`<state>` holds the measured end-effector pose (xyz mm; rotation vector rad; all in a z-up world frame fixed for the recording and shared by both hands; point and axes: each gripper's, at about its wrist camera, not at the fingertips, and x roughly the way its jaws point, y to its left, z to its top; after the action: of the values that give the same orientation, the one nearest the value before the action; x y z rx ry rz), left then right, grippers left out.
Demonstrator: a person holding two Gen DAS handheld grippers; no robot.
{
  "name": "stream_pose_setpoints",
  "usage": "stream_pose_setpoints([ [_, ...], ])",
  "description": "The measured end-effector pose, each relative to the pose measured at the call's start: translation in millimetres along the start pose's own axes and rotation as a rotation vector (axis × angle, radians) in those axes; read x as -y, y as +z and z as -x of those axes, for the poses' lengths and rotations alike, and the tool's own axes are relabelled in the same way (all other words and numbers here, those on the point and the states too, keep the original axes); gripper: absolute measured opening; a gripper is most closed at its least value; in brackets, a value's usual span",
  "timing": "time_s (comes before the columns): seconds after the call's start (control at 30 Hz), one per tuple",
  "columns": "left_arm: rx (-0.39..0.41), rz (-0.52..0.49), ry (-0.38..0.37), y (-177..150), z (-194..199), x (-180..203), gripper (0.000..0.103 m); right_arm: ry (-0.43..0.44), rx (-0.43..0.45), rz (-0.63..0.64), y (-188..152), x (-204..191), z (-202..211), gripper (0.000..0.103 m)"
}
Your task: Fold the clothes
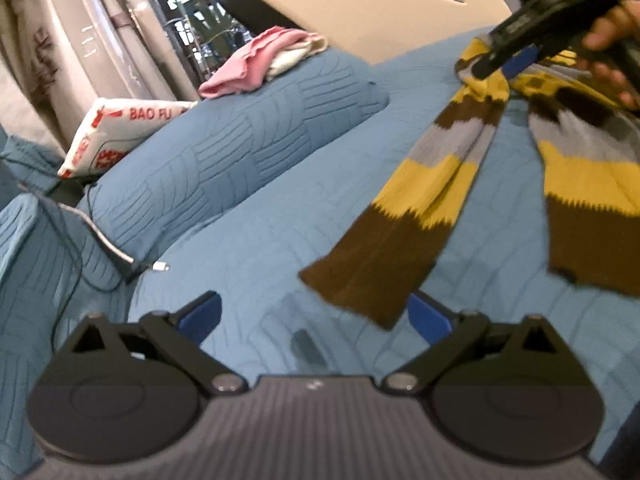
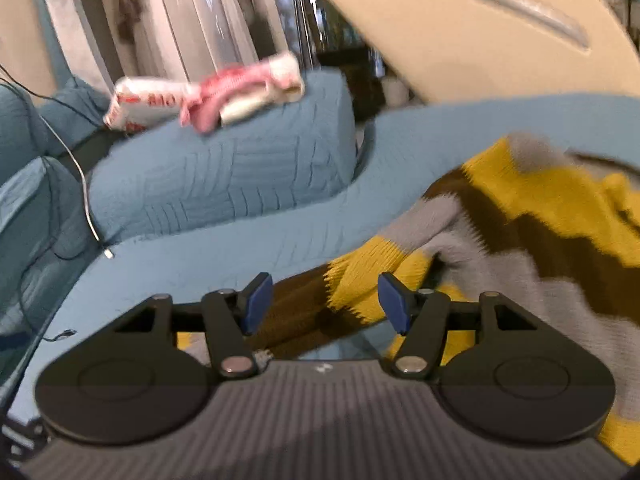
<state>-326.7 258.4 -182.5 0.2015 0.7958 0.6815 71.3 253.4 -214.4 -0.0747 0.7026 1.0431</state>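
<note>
Left wrist view, white cushion (image 1: 108, 128) printed "BAO FU", left hand-held gripper (image 1: 314, 316) wide, empty

Left gripper (image 1: 316, 316): black body, 2 round black side housings, grey ribbed centre plate with a small white mark, 2 silver pivot screws, blue pads on black link arms. Right gripper (image 2: 322, 302): same build and colours. The hand (image 1: 612, 32) shows bare fingers only; no sleeve visible.

The sweater (image 1: 448, 168) was banded in yellow, grey and dark brown with zigzag edges. The quilted bedspread (image 1: 260, 240) was plain blue; at upper left, folded clothes (image 1: 256, 64) were pink and cream.
</note>
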Motion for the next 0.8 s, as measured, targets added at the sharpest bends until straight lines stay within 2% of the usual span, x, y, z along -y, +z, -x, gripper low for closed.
stream_pose_setpoints([
  [0.13, 0.01, -0.004, -0.015, 6.3, -0.2, -3.6, 0.101, 0.025, -0.123, -0.064, 14.5, 2.7, -45.8, 0.061],
  [0.17, 0.016, -0.01, -0.02, 9.7, 1.0, -3.6, 0.101, 0.04, -0.101, -0.05, 25.6, -2.1, -54.6, 0.062],
  [0.23, 0.017, -0.025, -0.021, 10.7, -7.8, -1.1, 0.101, 0.148, 0.053, -0.066, 49.3, -9.3, -59.7, 0.062],
  [0.3, 0.016, -0.042, -0.007, 11.7, -13.9, -1.8, 0.101, 0.191, 0.117, -0.092, 60.5, -8.7, -66.4, 0.069],
  [0.37, 0.021, -0.043, 0.01, 10.7, -17.9, -5.8, 0.102, 0.145, 0.122, -0.109, 68.5, -9.8, -66.9, 0.071],
  [0.43, 0.024, -0.026, 0.017, 7.4, -20.1, -11.4, 0.103, 0.186, 0.191, -0.189, 59.1, -1.1, -38.5, 0.07],
  [0.5, 0.025, 0.003, 0.024, 3.0, -24.4, -18.4, 0.103, 0.146, 0.181, -0.156, 37.6, -1.0, -12.0, 0.072],
  [0.6, 0.038, 0.029, 0.02, 0.6, -31.8, -24.3, 0.101, 0.13, 0.105, -0.04, 3.2, -8.7, 8.3, 0.072],
  [0.7, 0.126, -0.085, -0.003, 2.4, -29.8, -14.6, 0.099, 0.115, 0.077, 0.022, -29.0, -17.6, 28.4, 0.072],
  [0.8, 0.145, -0.218, -0.032, 6.4, -33.0, -0.7, 0.092, 0.106, 0.091, 0.04, -47.3, -22.9, 47.1, 0.071],
])
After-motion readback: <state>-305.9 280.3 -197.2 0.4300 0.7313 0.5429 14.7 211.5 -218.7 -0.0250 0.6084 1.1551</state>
